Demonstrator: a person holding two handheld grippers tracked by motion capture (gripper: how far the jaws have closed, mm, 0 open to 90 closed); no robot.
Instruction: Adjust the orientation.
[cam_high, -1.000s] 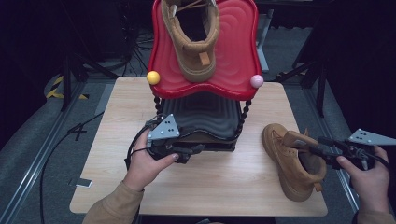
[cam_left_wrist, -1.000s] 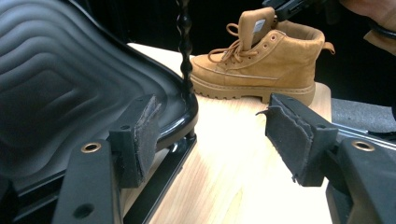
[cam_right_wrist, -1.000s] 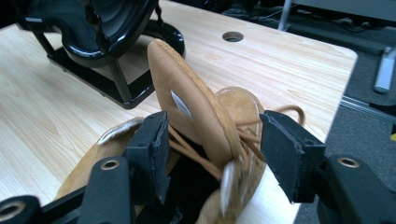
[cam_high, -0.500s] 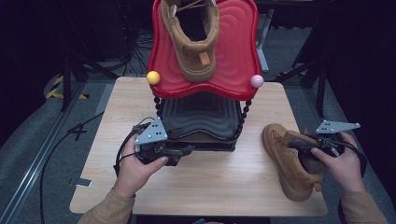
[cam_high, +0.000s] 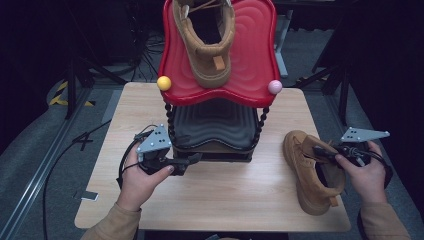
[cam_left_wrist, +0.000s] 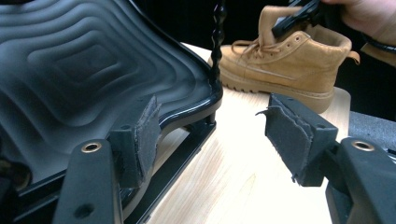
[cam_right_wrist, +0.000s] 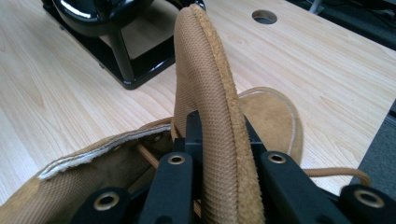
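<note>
Boot (cam_high: 312, 172) tongue (cam_right_wrist: 210, 107) in right gripper (cam_right_wrist: 218, 140), toe hidden.

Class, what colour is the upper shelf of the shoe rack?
Red upper shelf, with a rippled surface; clearest in the high view.

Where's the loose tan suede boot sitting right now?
In the high view the tan suede boot stands on the right side of the wooden table, right of the black lower rack shelf, with the right tongs clamped on its tongue.

One boot (cam_high: 312, 170) stands right of the rack (cam_high: 215, 125); another (cam_high: 205, 40) lies on its top tray (cam_high: 250, 60).
</note>
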